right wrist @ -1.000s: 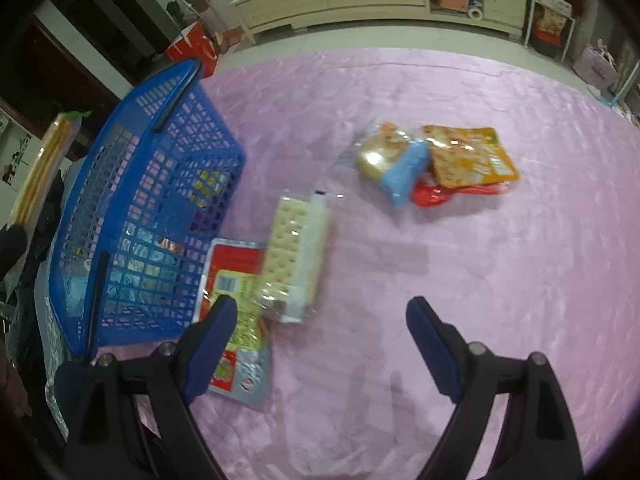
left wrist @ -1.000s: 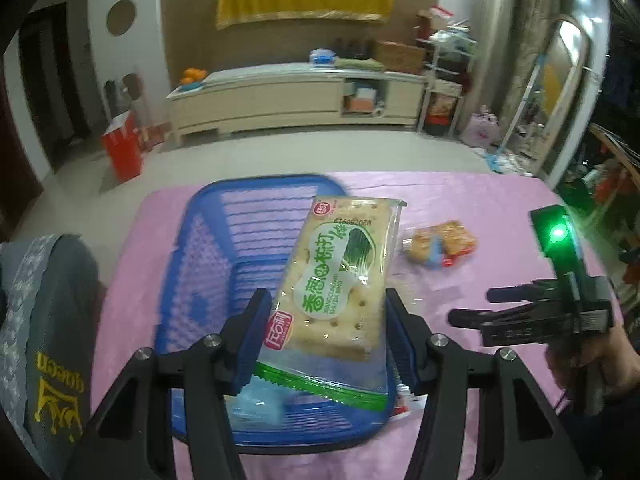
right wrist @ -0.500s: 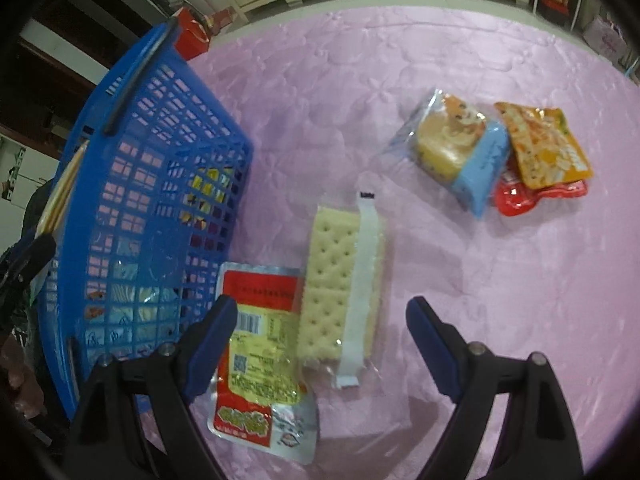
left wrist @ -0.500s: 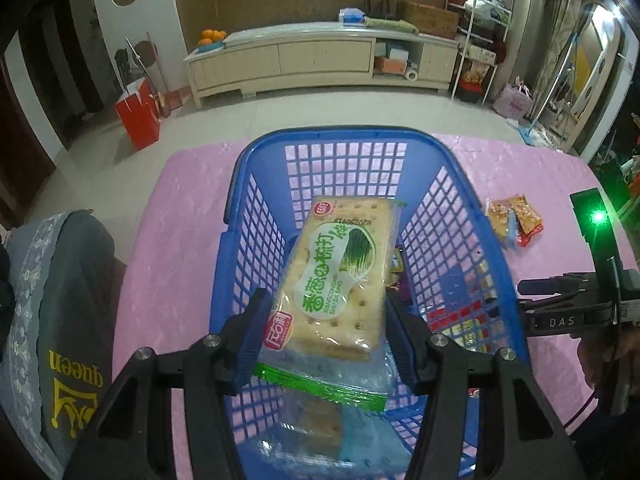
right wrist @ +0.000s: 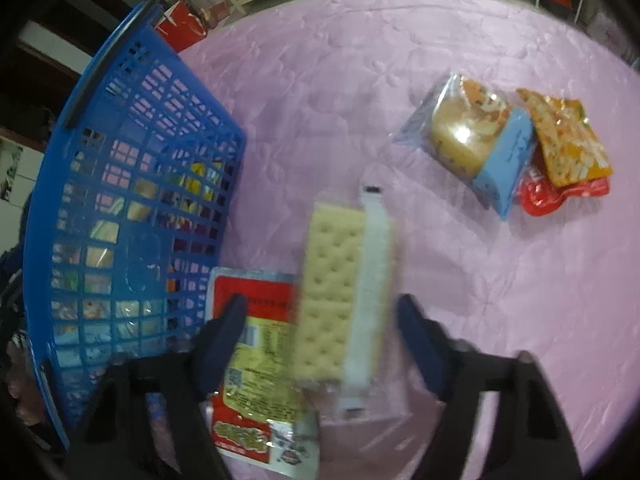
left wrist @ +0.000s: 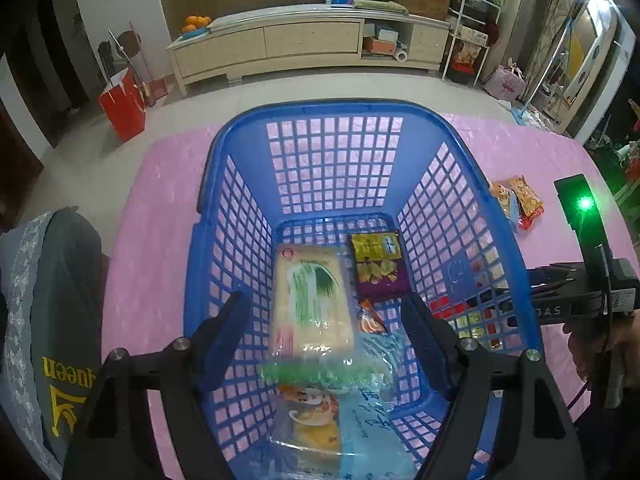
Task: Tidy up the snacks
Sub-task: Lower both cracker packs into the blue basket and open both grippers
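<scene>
Over blue basket [left wrist: 332, 168] | left gripper [left wrist: 326, 316] spread wide, holding nothing; green-print cracker pack [left wrist: 310, 300] blurred, inside basket between the fingers | right gripper [right wrist: 320, 324] spread wide, straddling plain cracker pack [right wrist: 344, 292] on pink tablecloth [right wrist: 360, 64], just beside basket wall | red pouch [right wrist: 256, 328] partly hidden under it; view motion-blurred
</scene>
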{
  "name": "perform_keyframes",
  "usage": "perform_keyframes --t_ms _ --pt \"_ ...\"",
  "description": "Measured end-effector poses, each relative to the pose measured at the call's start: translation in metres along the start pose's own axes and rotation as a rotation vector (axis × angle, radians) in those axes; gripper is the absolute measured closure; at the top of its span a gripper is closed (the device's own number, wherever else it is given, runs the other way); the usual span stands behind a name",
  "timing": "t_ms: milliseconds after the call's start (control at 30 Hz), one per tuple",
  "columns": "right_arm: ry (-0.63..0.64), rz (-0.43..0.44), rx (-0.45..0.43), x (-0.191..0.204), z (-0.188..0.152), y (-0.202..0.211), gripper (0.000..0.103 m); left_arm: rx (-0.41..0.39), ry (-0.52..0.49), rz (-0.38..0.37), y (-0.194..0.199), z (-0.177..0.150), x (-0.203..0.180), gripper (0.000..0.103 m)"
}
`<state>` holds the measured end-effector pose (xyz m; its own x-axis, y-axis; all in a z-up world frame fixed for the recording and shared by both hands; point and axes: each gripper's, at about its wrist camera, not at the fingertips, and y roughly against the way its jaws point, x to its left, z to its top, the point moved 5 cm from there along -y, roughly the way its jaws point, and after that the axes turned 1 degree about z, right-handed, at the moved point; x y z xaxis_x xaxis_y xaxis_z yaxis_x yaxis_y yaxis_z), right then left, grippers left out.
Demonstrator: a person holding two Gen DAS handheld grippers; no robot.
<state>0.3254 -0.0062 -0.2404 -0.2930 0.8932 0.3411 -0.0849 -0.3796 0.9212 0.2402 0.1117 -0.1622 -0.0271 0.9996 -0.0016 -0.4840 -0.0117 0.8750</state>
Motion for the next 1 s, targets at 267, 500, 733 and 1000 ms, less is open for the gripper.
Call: perform_keyframes --t_ms 267,500,733,1000 --pt "0.038 -0.019 -0.032 0.009 -0.021 0.02 0.054 -0.012 0.022 -0.012 0.014 -0.009 -0.006 0.027" --pt "0.084 -0.048 -0.109 0.036 -0.036 0.071 0.054 -0.04 0.012 -0.025 0.033 -0.015 -0.012 0.027" --pt "0.158 -0.052 -0.193 0.071 -0.04 0.127 0.054 -0.092 0.015 -0.048 0.058 -0.018 -0.01 0.027" --pt "0.248 -0.045 -0.214 0.111 -0.021 0.141 0.054 -0.136 0.036 -0.057 0.077 -0.027 0.011 0.027"
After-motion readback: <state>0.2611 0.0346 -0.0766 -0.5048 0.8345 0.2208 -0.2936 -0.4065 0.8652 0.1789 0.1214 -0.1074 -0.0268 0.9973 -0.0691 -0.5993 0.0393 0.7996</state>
